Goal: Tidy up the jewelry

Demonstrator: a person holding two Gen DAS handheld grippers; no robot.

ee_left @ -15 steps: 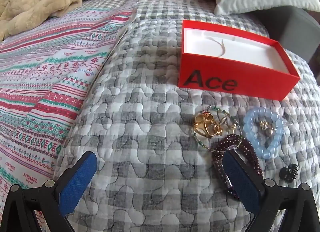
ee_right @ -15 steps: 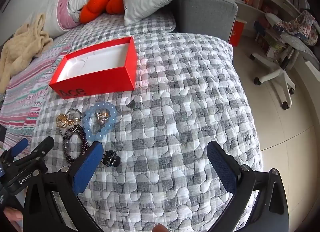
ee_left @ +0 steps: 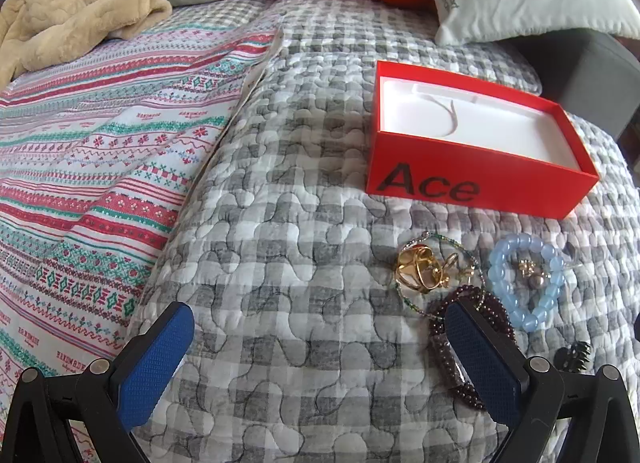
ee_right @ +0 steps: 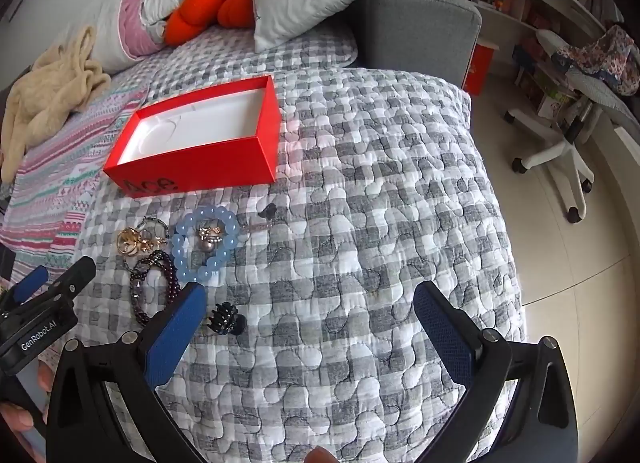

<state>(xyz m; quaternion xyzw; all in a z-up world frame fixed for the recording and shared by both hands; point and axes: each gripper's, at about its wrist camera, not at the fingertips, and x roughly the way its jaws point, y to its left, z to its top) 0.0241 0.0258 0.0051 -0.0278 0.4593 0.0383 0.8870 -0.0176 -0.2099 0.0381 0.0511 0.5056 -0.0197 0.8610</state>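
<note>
Both wrist views look down across the quilt (ee_left: 304, 223), sharing the red box (ee_right: 200, 167).

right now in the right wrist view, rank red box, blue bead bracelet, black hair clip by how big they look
1. red box
2. blue bead bracelet
3. black hair clip, smallest though nearest the camera

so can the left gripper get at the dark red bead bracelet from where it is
Probably yes. The left gripper is open, and the dark red bracelet lies flat on the quilt beside its right finger, nothing on top.
</note>
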